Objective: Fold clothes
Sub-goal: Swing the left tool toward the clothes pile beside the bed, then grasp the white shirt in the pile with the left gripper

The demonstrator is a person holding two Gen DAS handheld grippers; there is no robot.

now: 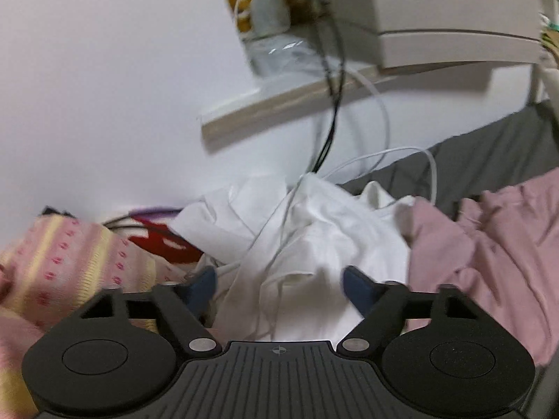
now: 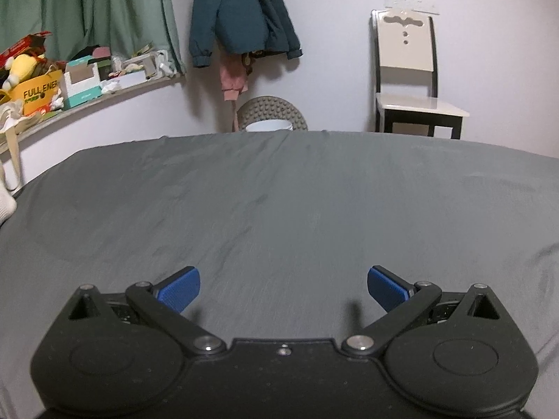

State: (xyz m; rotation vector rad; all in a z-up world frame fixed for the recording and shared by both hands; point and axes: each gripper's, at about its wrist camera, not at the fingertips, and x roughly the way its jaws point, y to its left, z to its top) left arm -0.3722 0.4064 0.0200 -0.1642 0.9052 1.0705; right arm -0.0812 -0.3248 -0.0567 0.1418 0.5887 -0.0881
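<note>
Across the white garment, a cable lies.

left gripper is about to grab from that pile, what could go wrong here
1. A thin white cable lies across the white garment just ahead of the open left gripper; closing there could pinch or drag it.
2. The pink garment lies against the white one, so both may lift together.
3. The left view is blurred, so the grasp point may be off.
</note>
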